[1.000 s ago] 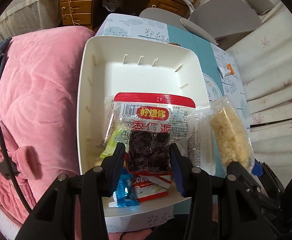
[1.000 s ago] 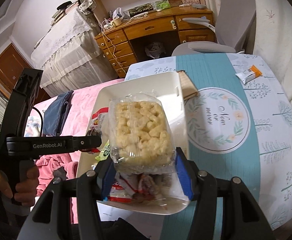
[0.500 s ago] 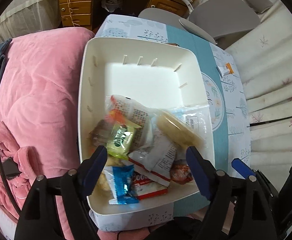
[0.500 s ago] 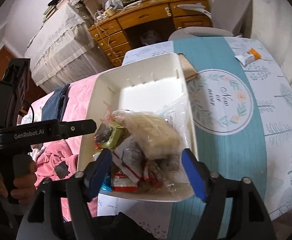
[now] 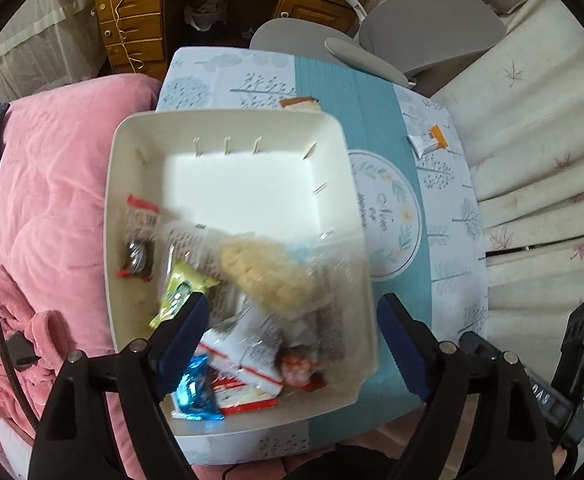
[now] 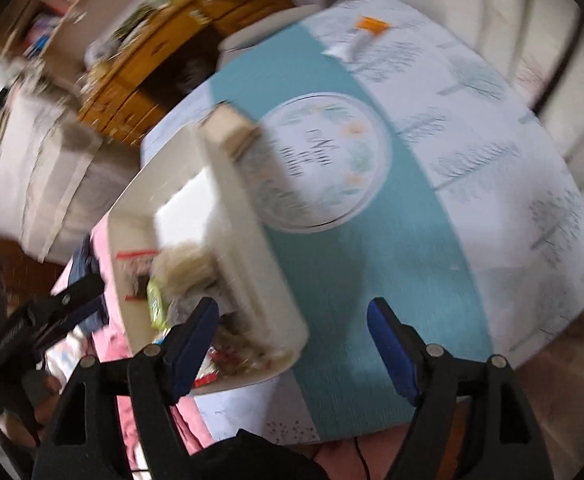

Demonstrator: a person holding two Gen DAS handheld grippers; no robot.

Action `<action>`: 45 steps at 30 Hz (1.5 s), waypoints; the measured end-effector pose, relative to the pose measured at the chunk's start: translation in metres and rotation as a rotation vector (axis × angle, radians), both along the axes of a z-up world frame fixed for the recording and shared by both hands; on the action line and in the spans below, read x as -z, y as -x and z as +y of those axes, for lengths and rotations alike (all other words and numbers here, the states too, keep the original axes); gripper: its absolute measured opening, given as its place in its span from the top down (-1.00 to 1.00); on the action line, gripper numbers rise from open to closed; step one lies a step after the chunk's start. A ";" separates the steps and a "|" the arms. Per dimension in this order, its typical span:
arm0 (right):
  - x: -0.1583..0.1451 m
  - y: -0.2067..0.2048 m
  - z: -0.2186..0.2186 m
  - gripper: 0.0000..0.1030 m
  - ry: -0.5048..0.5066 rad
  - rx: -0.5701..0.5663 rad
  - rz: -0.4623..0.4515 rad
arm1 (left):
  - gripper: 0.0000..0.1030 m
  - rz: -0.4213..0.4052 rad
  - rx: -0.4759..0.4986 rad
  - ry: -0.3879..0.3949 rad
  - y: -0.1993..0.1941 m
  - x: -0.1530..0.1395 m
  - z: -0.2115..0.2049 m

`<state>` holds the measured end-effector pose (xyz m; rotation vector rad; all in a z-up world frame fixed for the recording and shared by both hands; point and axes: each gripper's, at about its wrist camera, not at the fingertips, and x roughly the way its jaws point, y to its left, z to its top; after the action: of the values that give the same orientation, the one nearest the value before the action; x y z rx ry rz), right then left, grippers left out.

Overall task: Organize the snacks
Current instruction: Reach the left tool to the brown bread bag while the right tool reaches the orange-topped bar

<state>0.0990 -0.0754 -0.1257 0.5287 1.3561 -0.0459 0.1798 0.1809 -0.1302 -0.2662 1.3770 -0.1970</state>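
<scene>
A white bin point(image 5: 140, 148) sits at the left edge of the table and holds several snack packets in its near half. The puffed rice bar point(image 5: 268, 276) lies on top of them, and the dark date packet point(image 5: 140, 252) lies at the bin's left wall. My left gripper point(image 5: 292, 336) is open and empty above the bin's near end. My right gripper point(image 6: 292, 336) is open and empty over the bin's near right corner point(image 6: 276, 320) and the teal cloth; its view is blurred.
An orange and white packet point(image 5: 427, 142) lies on the tablecloth point(image 5: 375, 112) at the far right. A brown-edged packet point(image 5: 299, 103) lies just behind the bin. A pink blanket point(image 5: 52, 180) lies left of the table. A grey chair point(image 5: 423, 36) and a wooden desk point(image 5: 140, 8) stand behind.
Both grippers opened and dropped their snacks into the bin: the left let go of the date packet, the right the rice bar. The right gripper then swung to the right.
</scene>
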 end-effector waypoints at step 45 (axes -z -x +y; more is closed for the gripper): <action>0.098 -0.291 -0.188 -0.51 -0.102 0.323 0.089 | -0.64 0.259 -0.329 -0.163 -0.256 0.101 -0.092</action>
<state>0.3904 -0.2637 -0.2235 0.8371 1.3532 -0.2679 0.4361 0.0890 -0.2314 -0.3870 1.5719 0.2293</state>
